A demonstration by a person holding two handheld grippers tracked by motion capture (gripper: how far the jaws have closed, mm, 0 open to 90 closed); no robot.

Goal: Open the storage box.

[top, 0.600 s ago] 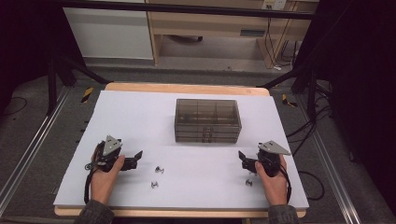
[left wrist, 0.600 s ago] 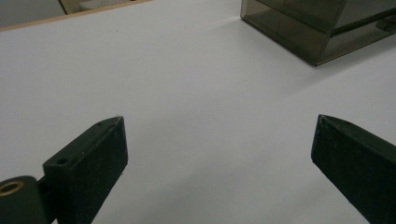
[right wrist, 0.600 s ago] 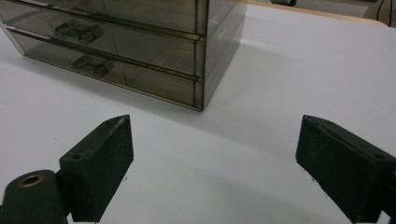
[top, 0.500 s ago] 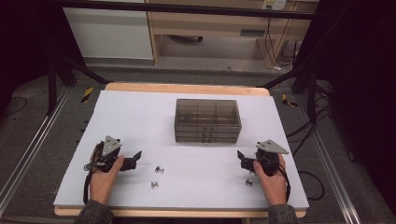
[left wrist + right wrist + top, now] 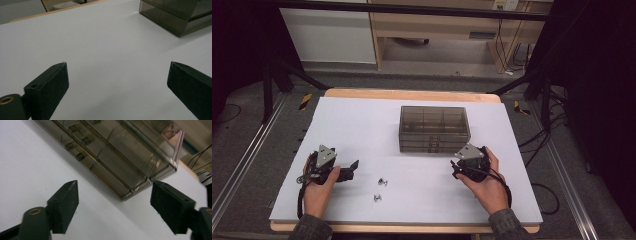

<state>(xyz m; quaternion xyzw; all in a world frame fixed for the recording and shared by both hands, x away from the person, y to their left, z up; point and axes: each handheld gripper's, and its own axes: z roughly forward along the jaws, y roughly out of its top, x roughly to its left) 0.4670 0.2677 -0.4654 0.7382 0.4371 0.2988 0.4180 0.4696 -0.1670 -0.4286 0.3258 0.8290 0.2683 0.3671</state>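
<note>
A smoky clear drawer box (image 5: 434,127) stands at the middle of the white table top (image 5: 362,130). My right gripper (image 5: 459,165) sits just off the box's front right corner, open, with nothing between its jaws. In the right gripper view the right gripper (image 5: 114,183) faces the box (image 5: 112,152), whose stacked drawers look closed and which lies tilted across the picture. My left gripper (image 5: 354,167) rests on the table at the left, pointing right, open and empty. In the left gripper view the left gripper (image 5: 118,64) frames bare table, with the box (image 5: 175,15) far off at the upper right.
Two small metal parts (image 5: 383,182) (image 5: 377,198) lie on the table between the hands, nearer the left gripper. Each gripper trails a cable off the table's front edge. Beyond the table's far end stand a wooden shelf unit and cables on the floor.
The right hand and its gripper have moved up and left, closer to the box's front right corner. The left gripper has stayed where it was.
</note>
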